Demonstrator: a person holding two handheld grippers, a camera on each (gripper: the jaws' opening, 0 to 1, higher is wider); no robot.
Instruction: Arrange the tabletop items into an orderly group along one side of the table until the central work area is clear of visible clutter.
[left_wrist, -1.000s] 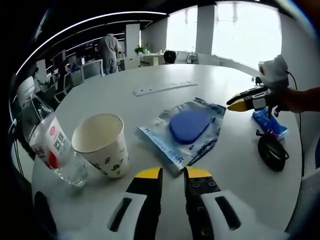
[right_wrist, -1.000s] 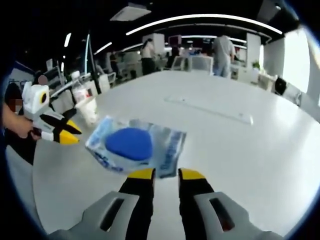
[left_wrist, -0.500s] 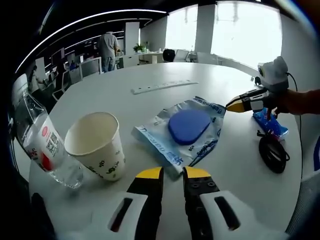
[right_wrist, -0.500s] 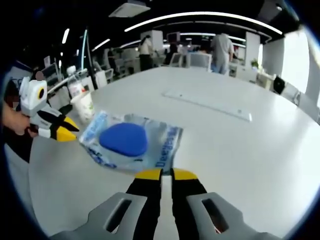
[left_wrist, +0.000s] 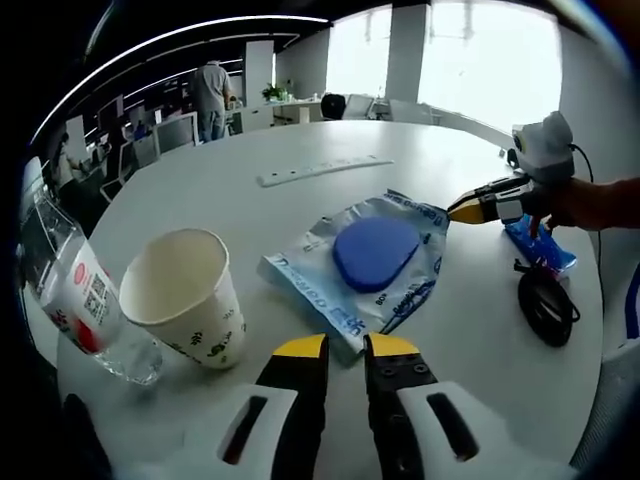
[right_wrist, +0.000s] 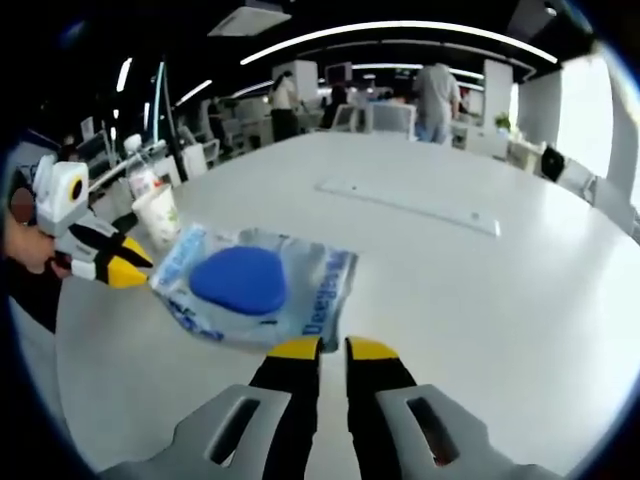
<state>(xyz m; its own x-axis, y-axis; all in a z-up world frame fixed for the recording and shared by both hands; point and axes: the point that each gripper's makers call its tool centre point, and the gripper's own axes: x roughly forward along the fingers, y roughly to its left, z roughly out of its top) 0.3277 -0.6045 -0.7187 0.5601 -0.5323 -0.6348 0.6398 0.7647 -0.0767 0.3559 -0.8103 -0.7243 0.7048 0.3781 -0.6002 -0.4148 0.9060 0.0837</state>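
A clear plastic packet (left_wrist: 362, 268) holding a blue pad (left_wrist: 375, 250) lay flat on the white table (left_wrist: 300, 210), directly ahead of the left gripper (left_wrist: 345, 347), whose yellow-tipped jaws stood close together with a narrow gap, just short of the packet's near edge and holding nothing. To the left of those jaws stood a paper cup (left_wrist: 184, 297), upright and open, and beyond it, farther left, a clear bottle (left_wrist: 83, 310) with a red-and-white label leaned beside the cup. To the right lay a coiled black cable (left_wrist: 545, 303) and a blue packet (left_wrist: 538, 245).

In the right gripper view, the right gripper (right_wrist: 333, 349) sat just short of the packet's (right_wrist: 255, 288) edge, jaws nearly together with a slim gap, empty. A long flat strip (right_wrist: 408, 205) lay farther off on the table.
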